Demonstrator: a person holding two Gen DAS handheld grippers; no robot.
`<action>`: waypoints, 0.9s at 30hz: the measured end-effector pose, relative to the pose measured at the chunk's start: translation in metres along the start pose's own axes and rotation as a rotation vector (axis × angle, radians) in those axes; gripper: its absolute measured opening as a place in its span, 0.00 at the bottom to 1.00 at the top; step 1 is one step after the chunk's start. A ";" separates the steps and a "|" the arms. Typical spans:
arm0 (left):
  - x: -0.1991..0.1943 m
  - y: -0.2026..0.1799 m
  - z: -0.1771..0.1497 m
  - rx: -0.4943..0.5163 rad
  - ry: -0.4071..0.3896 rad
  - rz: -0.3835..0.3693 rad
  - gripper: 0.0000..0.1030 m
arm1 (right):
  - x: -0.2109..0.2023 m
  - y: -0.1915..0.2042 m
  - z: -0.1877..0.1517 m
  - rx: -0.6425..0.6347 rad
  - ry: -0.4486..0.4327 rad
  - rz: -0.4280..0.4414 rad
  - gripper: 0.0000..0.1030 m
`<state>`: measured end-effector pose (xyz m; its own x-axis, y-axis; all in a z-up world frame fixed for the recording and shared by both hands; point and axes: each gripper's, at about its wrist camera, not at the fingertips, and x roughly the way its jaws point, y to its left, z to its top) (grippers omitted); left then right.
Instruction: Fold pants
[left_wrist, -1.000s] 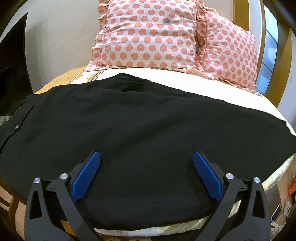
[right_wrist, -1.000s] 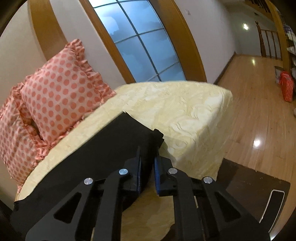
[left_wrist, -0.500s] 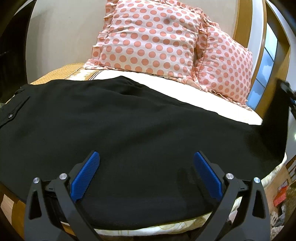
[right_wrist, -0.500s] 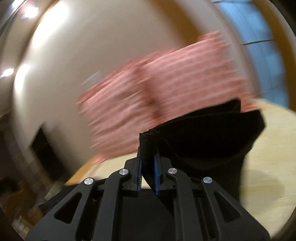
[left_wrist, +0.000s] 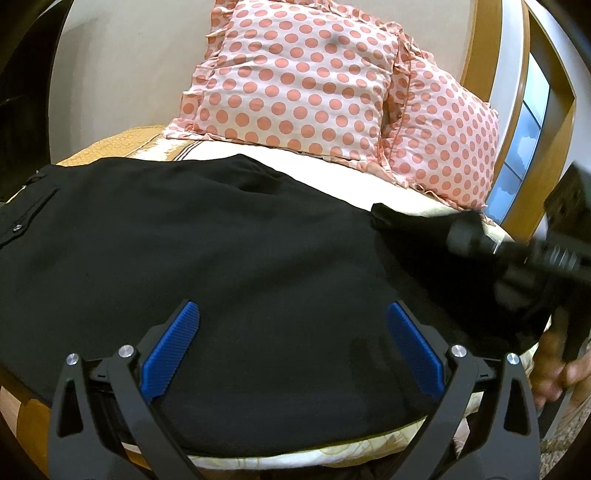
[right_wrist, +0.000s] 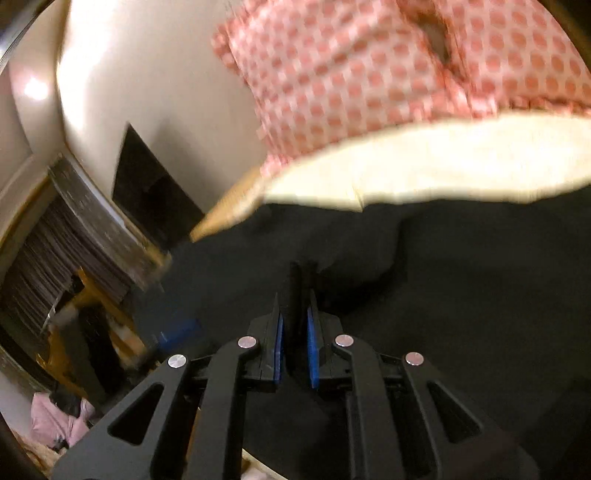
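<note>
Black pants (left_wrist: 207, 258) lie spread across the bed, waistband and a button at the left edge. My left gripper (left_wrist: 291, 350) hovers open over the near part of the cloth, nothing between its blue pads (left_wrist: 170, 350). My right gripper (right_wrist: 295, 317) is shut on a pinch of the black pants (right_wrist: 461, 295) at the leg end, held above the rest of the fabric. In the left wrist view that right gripper (left_wrist: 469, 236) comes in from the right, blurred, with the lifted leg end (left_wrist: 399, 221) doubled back over the pants.
Two pink polka-dot pillows (left_wrist: 295, 81) lean against the wall at the head of the bed (left_wrist: 332, 458). A wooden-framed window (left_wrist: 524, 140) stands at the right. A hand (left_wrist: 561, 369) shows at the lower right. Dark shelving (right_wrist: 74, 240) and clutter lie left of the bed.
My right gripper has swung from the foot of the bed toward the pillows, carrying the leg end over the pants. It has entered the left wrist view. The left gripper stayed open and nearly still.
</note>
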<state>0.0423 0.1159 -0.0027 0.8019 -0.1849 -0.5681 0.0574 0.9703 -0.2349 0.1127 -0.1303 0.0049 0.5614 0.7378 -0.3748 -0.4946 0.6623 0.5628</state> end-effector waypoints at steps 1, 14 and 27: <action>0.000 0.001 0.000 -0.002 -0.003 -0.002 0.98 | -0.005 0.003 0.002 0.012 -0.046 0.025 0.10; -0.040 0.027 0.009 -0.083 -0.052 0.054 0.98 | 0.061 0.039 0.000 -0.138 0.124 -0.036 0.10; -0.045 0.053 0.009 -0.127 -0.065 0.117 0.98 | 0.062 0.053 -0.017 -0.192 0.105 -0.031 0.11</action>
<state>0.0145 0.1771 0.0176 0.8357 -0.0576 -0.5462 -0.1110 0.9563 -0.2705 0.1101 -0.0479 -0.0011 0.5113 0.7197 -0.4698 -0.6014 0.6901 0.4026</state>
